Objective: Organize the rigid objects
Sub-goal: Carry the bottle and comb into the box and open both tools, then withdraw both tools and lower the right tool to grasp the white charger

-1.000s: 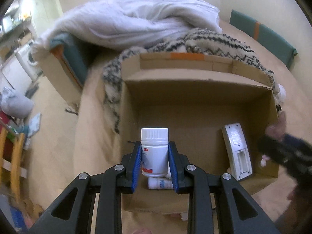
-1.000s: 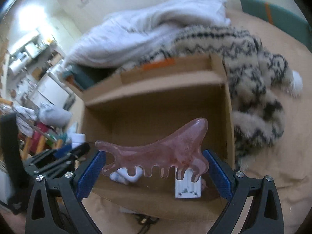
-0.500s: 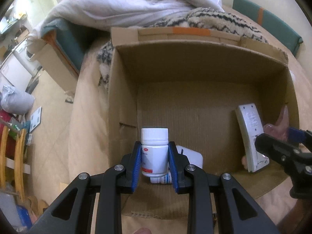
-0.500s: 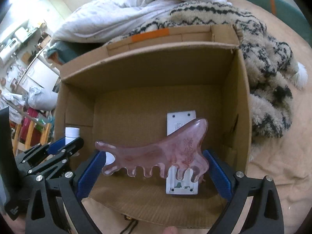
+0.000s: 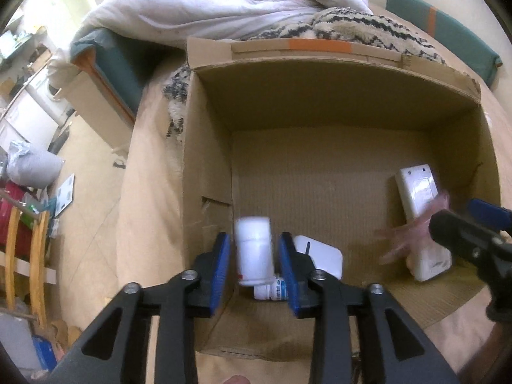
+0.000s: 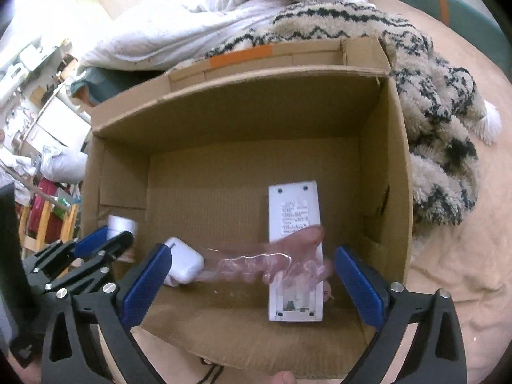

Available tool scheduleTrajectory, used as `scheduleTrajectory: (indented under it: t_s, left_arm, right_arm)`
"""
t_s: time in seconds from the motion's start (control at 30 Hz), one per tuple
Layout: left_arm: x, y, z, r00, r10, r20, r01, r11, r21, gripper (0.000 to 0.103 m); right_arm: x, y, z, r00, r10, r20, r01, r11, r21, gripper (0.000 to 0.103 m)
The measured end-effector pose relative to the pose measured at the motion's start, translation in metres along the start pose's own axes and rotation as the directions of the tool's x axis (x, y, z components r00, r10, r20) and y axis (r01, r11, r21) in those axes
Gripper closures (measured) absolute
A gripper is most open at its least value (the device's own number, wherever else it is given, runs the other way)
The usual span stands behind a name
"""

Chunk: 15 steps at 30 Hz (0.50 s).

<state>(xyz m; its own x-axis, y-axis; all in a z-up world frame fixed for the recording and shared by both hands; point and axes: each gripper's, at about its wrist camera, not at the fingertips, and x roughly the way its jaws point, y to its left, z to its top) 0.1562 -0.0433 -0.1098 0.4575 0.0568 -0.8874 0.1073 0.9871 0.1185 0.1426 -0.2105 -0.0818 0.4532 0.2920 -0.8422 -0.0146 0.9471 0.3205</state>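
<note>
An open cardboard box (image 5: pixel 332 67) (image 6: pixel 243 102) stands on the bed. My left gripper (image 5: pixel 254 260) is open over its near left corner; a white pill bottle (image 5: pixel 254 252) is blurred between the pads, loose and falling. My right gripper (image 6: pixel 252 275) is open wide over the box's near side; a pink comb-shaped scraper (image 6: pixel 275 260) (image 5: pixel 412 240) is blurred, dropping free between the pads. In the box lie a white remote (image 6: pixel 294 246) (image 5: pixel 422 220), a white charger (image 6: pixel 184 264) (image 5: pixel 320 256) and a small white bottle (image 5: pixel 272 291) on its side.
A patterned fuzzy blanket (image 6: pixel 425 102) and a white duvet (image 5: pixel 224 3) lie behind and to the right of the box. A teal cushion (image 5: pixel 444 25) is at the far right. The floor with clutter and a wooden chair (image 5: pixel 25 256) is at the left.
Both grippers have opened over the box. The pill bottle and the pink scraper, held before, are now loose and falling. Both grippers have also moved closer over the box.
</note>
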Motion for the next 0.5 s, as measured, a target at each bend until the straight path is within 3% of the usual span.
scheduleTrajectory:
  t_s: [0.13,0.23,0.4,0.5]
  left_arm:
    - [-0.003,-0.004,-0.001,0.999,-0.053,0.002,0.053,0.999,0.009,0.041]
    - [-0.008,-0.012,-0.001,0.999,-0.044,0.019,0.043,0.998,0.039,0.023]
    - [-0.011,-0.011,0.001,0.999,-0.04,0.031,0.038,0.999,0.036,0.021]
    - [-0.014,-0.004,0.003,0.997,-0.071,0.04,0.071,0.998,0.001,0.021]
  right_arm:
    - [-0.005,-0.002,0.002,1.0,0.005,0.022,-0.006,1.0,0.012,0.0]
    - [-0.005,-0.002,0.002,1.0,-0.003,0.021,0.003,1.0,0.005,0.0]
    - [-0.005,0.0,0.003,1.0,-0.013,0.022,0.013,1.0,-0.004,0.0]
    - [-0.007,0.001,0.004,0.999,-0.015,0.031,0.015,1.0,-0.006,0.0]
